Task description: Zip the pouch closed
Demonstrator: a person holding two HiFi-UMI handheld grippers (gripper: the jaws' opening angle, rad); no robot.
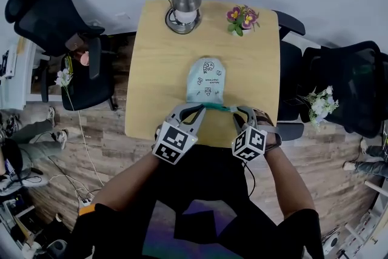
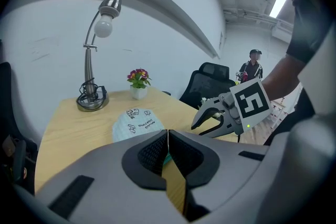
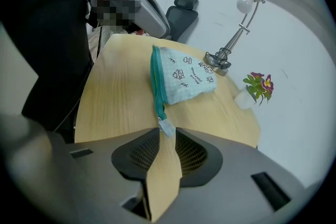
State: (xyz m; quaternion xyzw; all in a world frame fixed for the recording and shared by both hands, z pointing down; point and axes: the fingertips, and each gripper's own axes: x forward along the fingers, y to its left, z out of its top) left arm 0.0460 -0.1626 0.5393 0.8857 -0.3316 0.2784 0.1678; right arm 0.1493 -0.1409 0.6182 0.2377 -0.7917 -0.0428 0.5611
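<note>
Soft rounded pouch (image 1: 206, 80); left gripper (image 2: 167, 135) clenched, maybe on zip (image 1: 217, 107); right gripper (image 3: 164, 131) released

Left gripper (image 1: 200, 108) jaws together, right gripper (image 1: 238, 112) jaws apart (both angled down)

The pouch (image 1: 206, 80) bears small print, too blurred to read.

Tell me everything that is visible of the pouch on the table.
The pouch is pale mint cloth with small black drawings and print, rounded at its far end. It lies flat on the wooden table, with a teal zipper along its near edge. A pale tab at one zipper end sits between the open jaws of the right gripper. The shut left gripper meets the other end; whether it grips is unclear.
</note>
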